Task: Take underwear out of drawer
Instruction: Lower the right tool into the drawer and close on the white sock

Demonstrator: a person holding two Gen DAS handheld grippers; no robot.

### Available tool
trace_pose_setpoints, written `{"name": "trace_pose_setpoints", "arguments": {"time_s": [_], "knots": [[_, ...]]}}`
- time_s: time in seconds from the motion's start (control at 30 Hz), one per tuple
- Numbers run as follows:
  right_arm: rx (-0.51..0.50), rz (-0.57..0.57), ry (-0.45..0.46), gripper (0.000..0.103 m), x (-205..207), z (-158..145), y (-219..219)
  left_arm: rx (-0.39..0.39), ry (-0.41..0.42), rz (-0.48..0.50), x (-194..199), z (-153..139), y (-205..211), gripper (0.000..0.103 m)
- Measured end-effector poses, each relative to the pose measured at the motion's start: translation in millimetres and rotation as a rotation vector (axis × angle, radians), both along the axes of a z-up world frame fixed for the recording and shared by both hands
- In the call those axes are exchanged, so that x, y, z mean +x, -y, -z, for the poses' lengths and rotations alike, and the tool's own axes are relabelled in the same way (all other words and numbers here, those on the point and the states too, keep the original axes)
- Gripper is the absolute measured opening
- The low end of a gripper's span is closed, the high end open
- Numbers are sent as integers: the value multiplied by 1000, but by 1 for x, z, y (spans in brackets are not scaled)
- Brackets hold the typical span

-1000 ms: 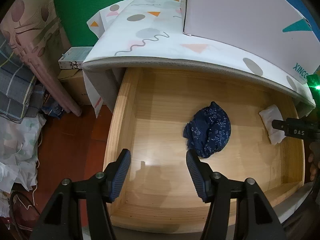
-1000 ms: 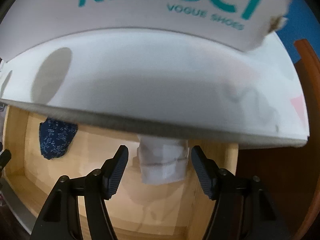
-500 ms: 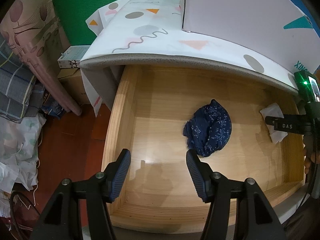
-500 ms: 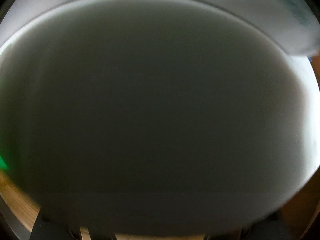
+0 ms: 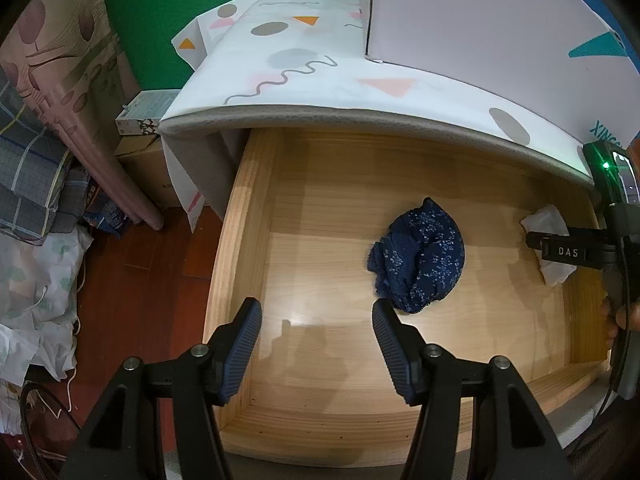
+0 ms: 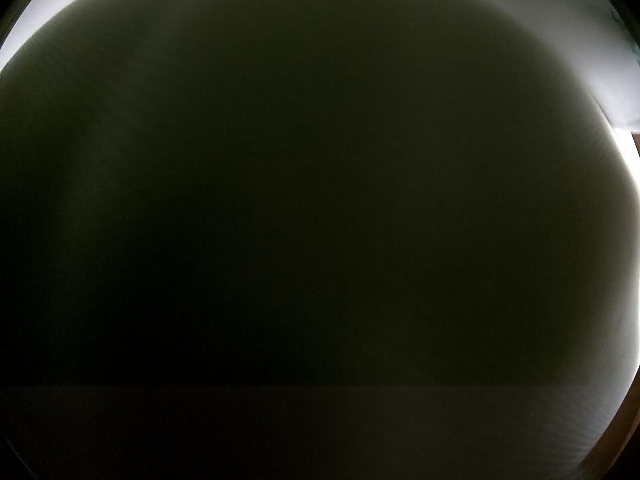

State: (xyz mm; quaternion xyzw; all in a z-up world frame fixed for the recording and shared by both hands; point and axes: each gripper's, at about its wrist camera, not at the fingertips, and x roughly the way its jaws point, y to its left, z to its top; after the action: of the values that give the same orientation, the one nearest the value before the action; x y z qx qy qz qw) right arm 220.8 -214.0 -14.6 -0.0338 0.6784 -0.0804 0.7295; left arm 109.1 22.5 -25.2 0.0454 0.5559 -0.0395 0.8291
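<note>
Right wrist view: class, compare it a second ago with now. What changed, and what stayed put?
The right gripper pushed forward over the white garment at the drawer's right end; its own camera, which showed garment and jaws, is now blacked out by a close surface, so its grasp cannot be told. The navy underwear lies unmoved mid-drawer. The left gripper hangs open, holding nothing.

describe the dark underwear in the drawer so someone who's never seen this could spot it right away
Look into the open wooden drawer under the patterned tabletop. Right of the middle of its floor lies the underwear, a crumpled navy bundle with tiny pale flecks. The only other cloth there is a white piece at the right wall.
</note>
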Motion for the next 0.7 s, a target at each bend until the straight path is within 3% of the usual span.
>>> {"name": "trace_pose_setpoints", "arguments": {"time_s": [0.13, 0.3, 0.7], "knots": [[-12, -8, -15, 58, -3, -1, 0, -2, 0, 1, 0, 0, 0, 59], [-12, -6, -41, 52, -8, -2, 1, -1, 3, 2, 0, 0, -1, 59], [-9, -29, -110, 52, -28, -4, 0, 0, 5, 5, -1, -2, 2, 59]]}}
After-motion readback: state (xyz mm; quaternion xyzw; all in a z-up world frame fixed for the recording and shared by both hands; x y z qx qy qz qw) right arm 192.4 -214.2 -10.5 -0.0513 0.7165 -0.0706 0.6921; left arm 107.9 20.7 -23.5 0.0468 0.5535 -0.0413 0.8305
